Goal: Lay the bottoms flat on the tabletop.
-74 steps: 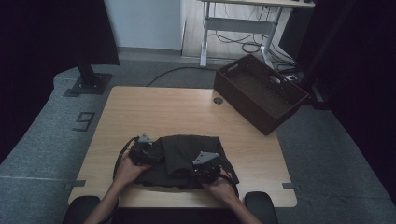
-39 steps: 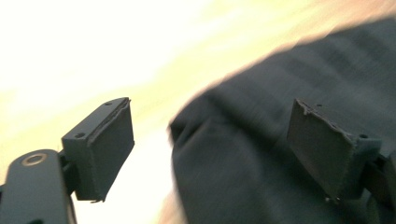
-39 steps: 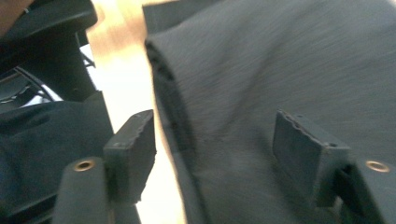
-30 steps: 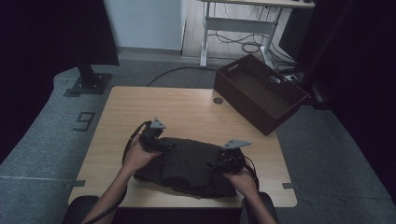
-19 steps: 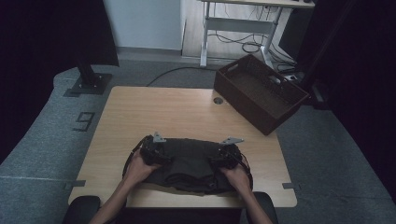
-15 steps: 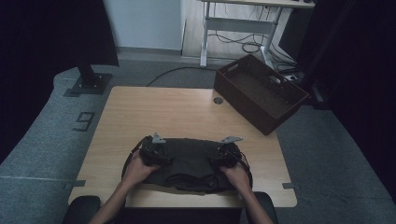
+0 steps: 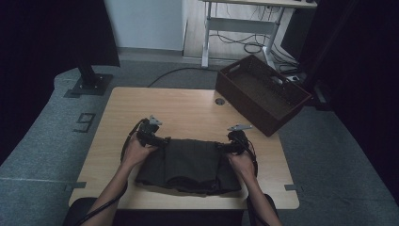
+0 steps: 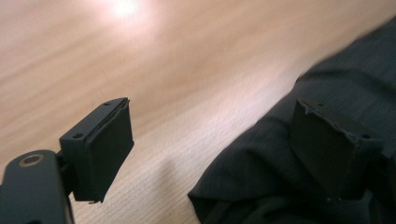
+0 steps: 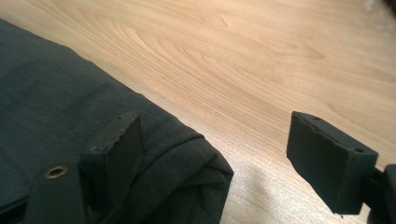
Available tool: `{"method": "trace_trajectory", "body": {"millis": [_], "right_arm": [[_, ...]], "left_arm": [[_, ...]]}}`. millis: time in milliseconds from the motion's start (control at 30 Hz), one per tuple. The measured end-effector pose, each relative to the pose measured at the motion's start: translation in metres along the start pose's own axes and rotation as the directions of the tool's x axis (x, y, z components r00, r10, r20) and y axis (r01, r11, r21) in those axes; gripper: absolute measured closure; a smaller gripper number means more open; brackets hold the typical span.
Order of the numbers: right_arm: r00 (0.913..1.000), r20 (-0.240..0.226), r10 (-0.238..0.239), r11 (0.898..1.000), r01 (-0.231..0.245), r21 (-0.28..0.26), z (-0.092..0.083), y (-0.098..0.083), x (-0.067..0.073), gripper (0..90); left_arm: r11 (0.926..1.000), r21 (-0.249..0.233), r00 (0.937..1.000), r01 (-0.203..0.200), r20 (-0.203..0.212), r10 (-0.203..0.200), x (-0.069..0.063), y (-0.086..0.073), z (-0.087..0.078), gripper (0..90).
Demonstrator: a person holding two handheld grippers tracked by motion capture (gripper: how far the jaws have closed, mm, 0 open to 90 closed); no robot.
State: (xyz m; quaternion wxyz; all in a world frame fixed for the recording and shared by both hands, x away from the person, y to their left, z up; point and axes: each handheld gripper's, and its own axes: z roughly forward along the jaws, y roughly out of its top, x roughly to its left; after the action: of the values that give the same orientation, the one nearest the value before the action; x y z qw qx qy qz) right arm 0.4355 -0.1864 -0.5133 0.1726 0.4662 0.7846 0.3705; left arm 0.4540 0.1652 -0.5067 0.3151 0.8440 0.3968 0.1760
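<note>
A dark grey folded cloth lies flat on the near half of the wooden table. My left gripper sits at the cloth's far left corner, open, one jaw over the cloth and the other over bare wood. At the far right corner my right gripper is open too, its jaws astride the folded corner of the cloth. Nothing is pinched in either one.
A dark brown open basket stands at the table's far right corner, overhanging the edge. A small round grommet is set in the tabletop near it. Desk legs and cables are on the floor beyond.
The cloth was lifted and held spread one second ago; it has been lowered onto the table and lies flat. Both grippers have opened at its far corners.
</note>
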Motion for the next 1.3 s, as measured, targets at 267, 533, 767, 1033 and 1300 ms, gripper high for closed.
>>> {"method": "trace_trajectory", "body": {"millis": [267,533,767,1033,1300], "right_arm": [[0.9994,-0.007,-0.033,0.999,0.033,0.032,0.019,-0.012,0.004,19.1],[0.9981,-0.026,-0.055,0.998,0.056,0.034,0.020,-0.017,0.013,20.1],[0.9949,-0.069,-0.073,0.997,0.076,0.033,0.016,-0.024,0.025,20.2],[0.9911,-0.103,-0.084,0.996,0.087,0.023,0.011,-0.032,0.035,20.3],[0.9873,-0.133,-0.088,0.996,0.091,0.023,0.002,-0.042,0.041,21.0]], "left_arm": [[1.0000,0.008,0.9998,-0.003,-0.019,0.004,-0.008,-0.013,0.003,14.6],[0.9999,-0.010,1.0000,0.000,-0.009,0.000,-0.014,-0.030,-0.009,14.6],[0.9993,-0.033,0.9997,0.019,0.017,-0.018,-0.017,-0.051,-0.023,14.6],[0.9976,-0.052,0.9981,0.046,0.043,-0.044,-0.022,-0.068,-0.035,14.6],[0.9969,-0.055,0.9964,0.056,0.067,-0.052,-0.025,-0.076,-0.040,14.6]]}}
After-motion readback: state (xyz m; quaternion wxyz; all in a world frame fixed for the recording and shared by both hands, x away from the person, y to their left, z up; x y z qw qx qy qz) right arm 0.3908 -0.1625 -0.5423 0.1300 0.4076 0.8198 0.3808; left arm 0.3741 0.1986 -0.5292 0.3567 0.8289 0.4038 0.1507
